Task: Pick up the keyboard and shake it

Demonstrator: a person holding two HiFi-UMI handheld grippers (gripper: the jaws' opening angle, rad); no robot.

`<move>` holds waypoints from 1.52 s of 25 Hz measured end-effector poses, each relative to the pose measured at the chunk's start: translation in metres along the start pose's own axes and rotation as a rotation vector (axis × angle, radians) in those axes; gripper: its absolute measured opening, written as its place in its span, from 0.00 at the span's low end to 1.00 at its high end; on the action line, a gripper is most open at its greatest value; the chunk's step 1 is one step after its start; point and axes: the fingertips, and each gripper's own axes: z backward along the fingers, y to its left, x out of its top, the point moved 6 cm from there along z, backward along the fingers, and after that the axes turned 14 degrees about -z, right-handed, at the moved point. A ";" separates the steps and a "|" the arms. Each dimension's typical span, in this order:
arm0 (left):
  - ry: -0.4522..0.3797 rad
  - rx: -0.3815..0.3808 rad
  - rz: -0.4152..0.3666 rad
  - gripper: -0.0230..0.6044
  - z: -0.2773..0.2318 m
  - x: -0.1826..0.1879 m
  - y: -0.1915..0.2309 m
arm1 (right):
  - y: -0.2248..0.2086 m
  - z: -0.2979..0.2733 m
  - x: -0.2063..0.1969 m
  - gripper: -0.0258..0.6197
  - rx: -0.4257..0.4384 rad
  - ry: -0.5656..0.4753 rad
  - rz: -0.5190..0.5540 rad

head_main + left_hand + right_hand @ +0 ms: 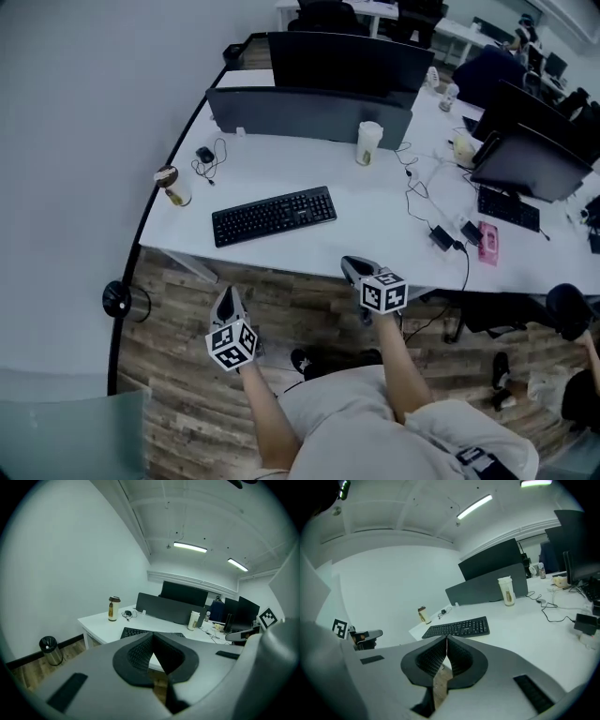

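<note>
A black keyboard [273, 216] lies flat near the front edge of the white desk [375, 202], slightly angled. It shows past the jaws in the left gripper view as the keyboard [133, 632] and in the right gripper view as the keyboard [458, 627]. My left gripper [228, 298] hangs in front of the desk over the wood floor, shut with nothing in it. My right gripper [354, 266] is at the desk's front edge, to the right of the keyboard, also shut and holding nothing. Neither touches the keyboard.
On the desk stand a tall cup [368, 142], a bottle [172, 186] at the left end, a mouse with its cable [205, 155], a dark divider panel [309, 114], monitors [528, 161] and loose cables [436, 225]. A bin [119, 300] stands on the floor at left.
</note>
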 end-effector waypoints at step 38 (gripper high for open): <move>0.263 -0.160 -0.078 0.06 -0.236 -0.004 0.149 | -0.098 -0.179 0.072 0.10 -0.299 0.034 -0.032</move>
